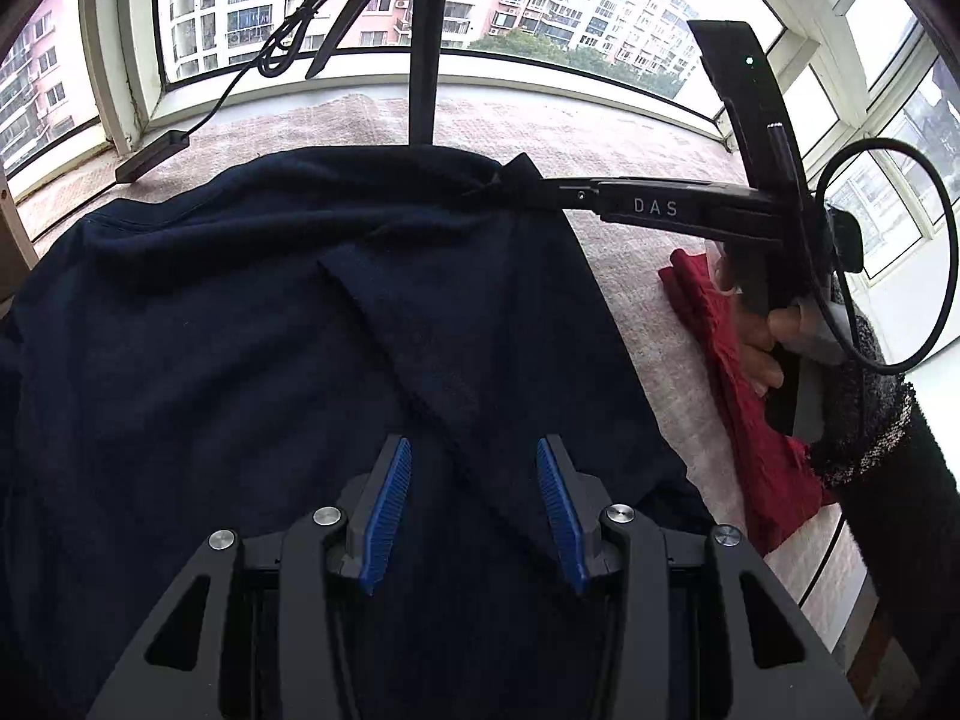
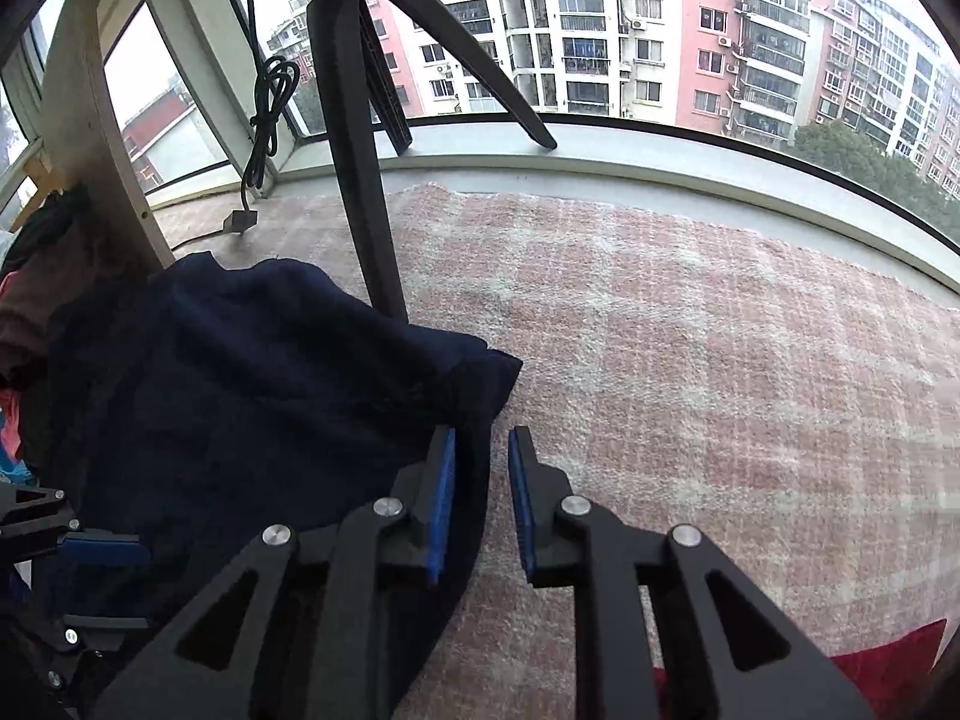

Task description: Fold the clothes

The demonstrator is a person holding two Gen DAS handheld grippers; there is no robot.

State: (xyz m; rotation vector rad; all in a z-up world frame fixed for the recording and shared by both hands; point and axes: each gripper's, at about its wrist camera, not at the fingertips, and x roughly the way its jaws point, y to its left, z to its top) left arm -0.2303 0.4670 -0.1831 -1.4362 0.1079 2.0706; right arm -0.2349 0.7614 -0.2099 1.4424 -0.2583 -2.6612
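A dark navy garment lies spread on the plaid blanket, with a folded flap running diagonally across it. My left gripper hovers over that flap's edge, its blue pads wide apart and nothing pressed between them. In the left wrist view my right gripper reaches in from the right to the garment's far right corner, which bunches up at its tips. From the right wrist, my right gripper stands narrowly open. The navy garment has its edge in the gap beside the left pad, and blanket shows by the right pad.
A pink and white plaid blanket covers the surface up to the window sill. A black tripod leg stands just behind the garment. A red garment lies at the right under the person's hand. A cable with its adapter lies far left, and a clothes pile sits at the left.
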